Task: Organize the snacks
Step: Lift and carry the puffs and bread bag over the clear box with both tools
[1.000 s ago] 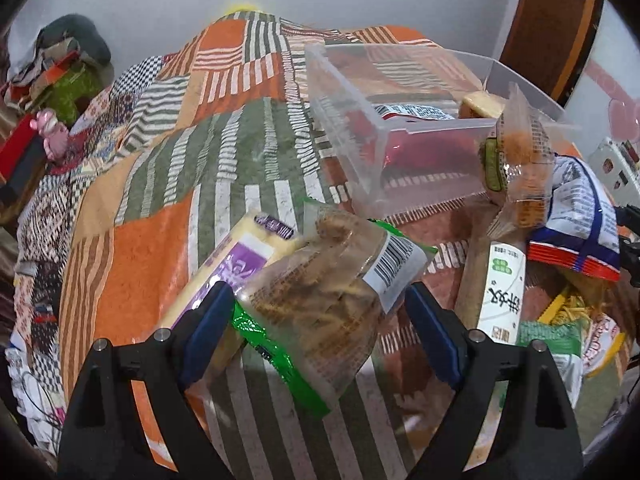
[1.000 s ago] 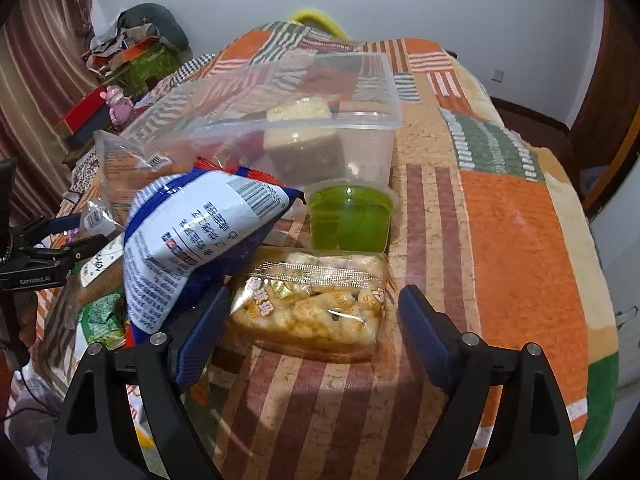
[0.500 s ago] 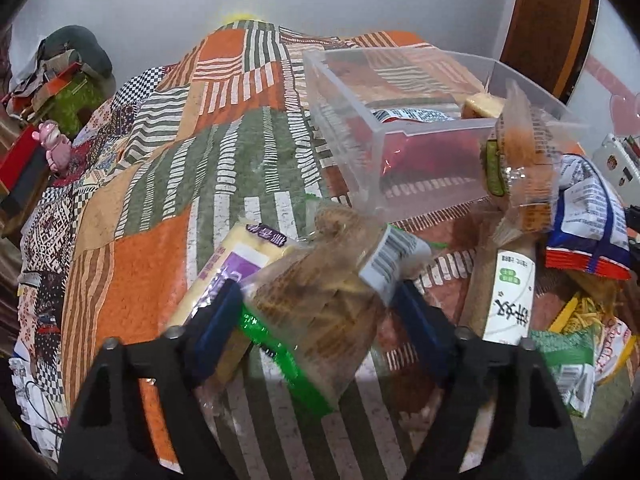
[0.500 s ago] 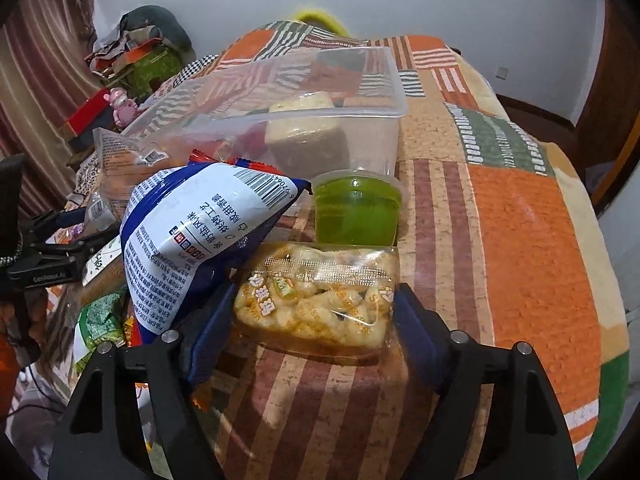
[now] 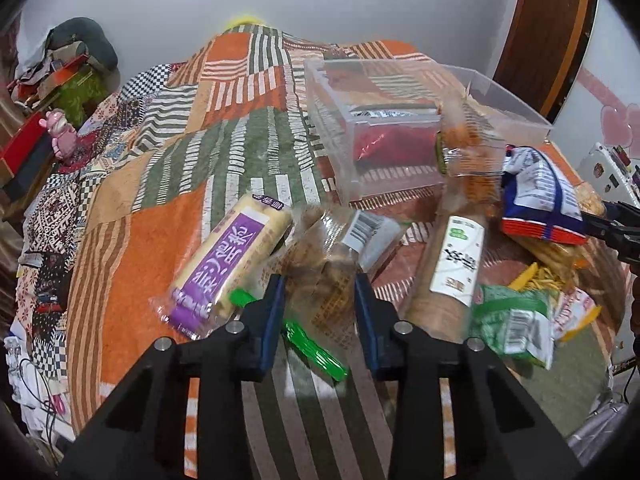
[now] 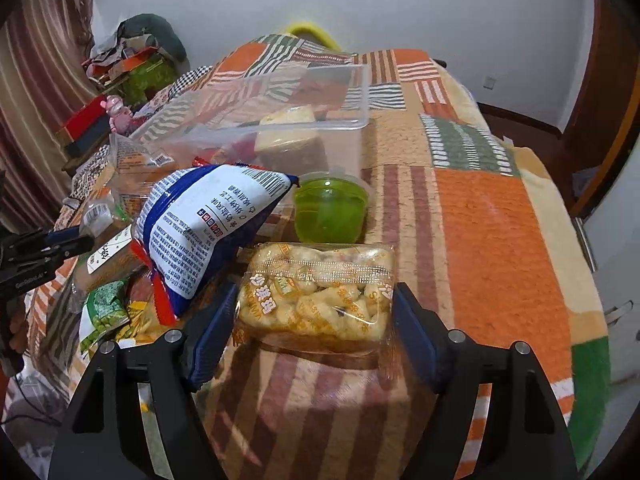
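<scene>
A patchwork blanket [image 5: 132, 240] in orange, green and striped squares covers the bed, and a clear plastic bin [image 5: 384, 152] sits on it beyond the pile of snacks, with a red packet and a pale block visible through its walls.

The left gripper [image 5: 320, 288] points steeply down at the blanket. Its jaws are closing, and its blue pads [image 5: 274, 312] press on both sides of a clear bag of brown biscuits [image 5: 324, 276] with a green bottom edge and a barcode label, creasing the wrapper between them. A purple-labelled cracker pack [image 5: 232, 268] lies just beside it on the left, and a long brown roll with a white label [image 5: 452, 276] lies on the right.

The right gripper [image 6: 314, 308] also tilts down. Its jaws stand fairly wide, with a clear tray pack of puffed snacks [image 6: 316, 296] filling the gap between the pads [image 6: 214, 328]. The pack's ends sit against both pads; how firm the grip is cannot be told. A blue-and-white bag [image 6: 208, 224] leans just left of it, and a green jelly cup [image 6: 330, 208] stands behind, against the bin [image 6: 256, 120].

Small green and yellow packets [image 5: 516, 316] are blurred. The right gripper shows only as a black tip at the left view's edge.
</scene>
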Action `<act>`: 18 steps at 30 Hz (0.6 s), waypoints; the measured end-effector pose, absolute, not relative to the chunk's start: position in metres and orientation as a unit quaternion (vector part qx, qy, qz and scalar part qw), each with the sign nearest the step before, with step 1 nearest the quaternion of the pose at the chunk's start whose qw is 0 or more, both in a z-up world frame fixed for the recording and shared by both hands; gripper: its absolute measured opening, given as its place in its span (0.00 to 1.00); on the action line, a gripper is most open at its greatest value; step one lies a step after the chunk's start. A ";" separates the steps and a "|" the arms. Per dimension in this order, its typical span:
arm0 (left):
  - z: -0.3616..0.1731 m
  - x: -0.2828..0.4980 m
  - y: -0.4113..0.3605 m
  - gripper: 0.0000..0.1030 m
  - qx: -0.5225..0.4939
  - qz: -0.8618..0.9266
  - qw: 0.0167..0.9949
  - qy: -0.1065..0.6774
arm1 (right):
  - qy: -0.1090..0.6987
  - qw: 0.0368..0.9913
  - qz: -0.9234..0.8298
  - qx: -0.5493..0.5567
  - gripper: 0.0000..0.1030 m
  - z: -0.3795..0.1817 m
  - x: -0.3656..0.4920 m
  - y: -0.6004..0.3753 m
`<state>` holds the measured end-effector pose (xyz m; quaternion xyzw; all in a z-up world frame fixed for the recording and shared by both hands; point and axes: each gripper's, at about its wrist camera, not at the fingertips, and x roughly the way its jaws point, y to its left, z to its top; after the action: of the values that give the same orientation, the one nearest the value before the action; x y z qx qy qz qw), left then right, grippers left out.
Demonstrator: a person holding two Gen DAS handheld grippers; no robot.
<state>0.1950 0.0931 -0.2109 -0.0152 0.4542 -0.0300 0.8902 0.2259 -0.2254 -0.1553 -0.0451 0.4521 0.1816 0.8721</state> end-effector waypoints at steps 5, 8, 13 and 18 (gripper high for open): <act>-0.199 0.183 0.093 0.29 -0.017 -0.032 0.892 0.451 | 0.441 0.880 0.173 -0.037 0.71 -0.145 0.223 -0.236; -0.196 0.182 0.091 0.29 -0.016 -0.034 0.884 0.466 | 0.435 0.883 0.173 -0.029 0.71 -0.139 0.220 -0.240; -0.193 0.183 0.090 0.76 -0.007 -0.030 0.887 0.460 | 0.430 0.885 0.176 -0.023 0.71 -0.135 0.216 -0.241; -0.211 0.198 0.095 0.77 -0.007 -0.033 0.877 0.479 | 0.426 0.887 0.177 -0.021 0.71 -0.131 0.217 -0.241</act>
<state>0.1981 0.0951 -0.2110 -0.0068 0.4793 -0.0331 0.8770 0.2168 -0.2407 -0.1314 -0.0213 0.4259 0.1775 0.8869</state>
